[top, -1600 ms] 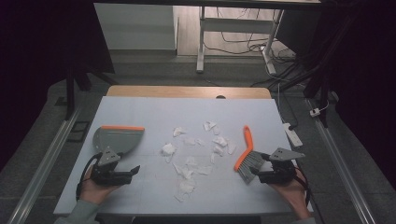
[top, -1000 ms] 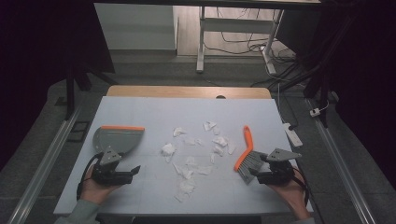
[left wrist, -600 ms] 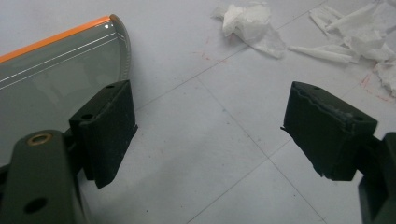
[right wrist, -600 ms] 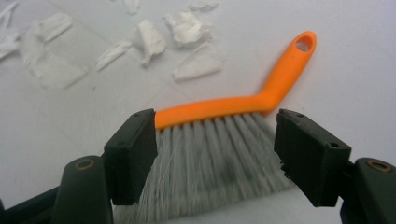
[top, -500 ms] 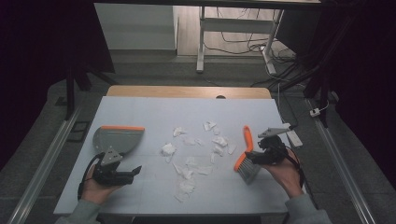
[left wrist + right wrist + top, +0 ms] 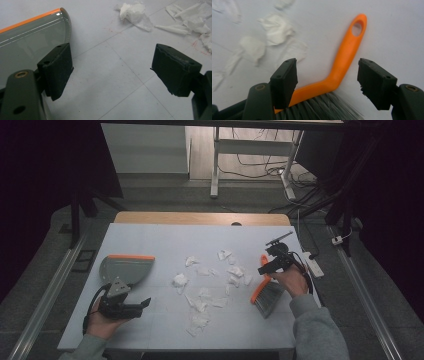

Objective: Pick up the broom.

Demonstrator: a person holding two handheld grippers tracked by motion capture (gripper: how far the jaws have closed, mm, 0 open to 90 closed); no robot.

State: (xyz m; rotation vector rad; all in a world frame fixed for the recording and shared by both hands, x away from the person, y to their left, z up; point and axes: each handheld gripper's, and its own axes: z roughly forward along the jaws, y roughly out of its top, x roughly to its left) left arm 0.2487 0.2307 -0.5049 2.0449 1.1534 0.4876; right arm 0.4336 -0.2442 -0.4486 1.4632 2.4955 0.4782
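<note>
A grey dustpan with an orange rim lies at the table's left. My left gripper rests just in front of it, open and holding nothing. In the left gripper view the dustpan sits beside the left jaw of that gripper. A brush with an orange handle and grey bristles lies at the right. My right gripper hovers over the handle's far part, open. In the right gripper view the handle runs between the spread jaws of the gripper, untouched, with the bristles below.
Several crumpled white paper scraps are scattered over the middle of the white table. Some scraps lie ahead of the left gripper, and others lie left of the brush handle. A white power strip sits at the right edge.
My right gripper has moved from beside the brush head forward and now stands over the orange handle. The left gripper and the dustpan have stayed put.
</note>
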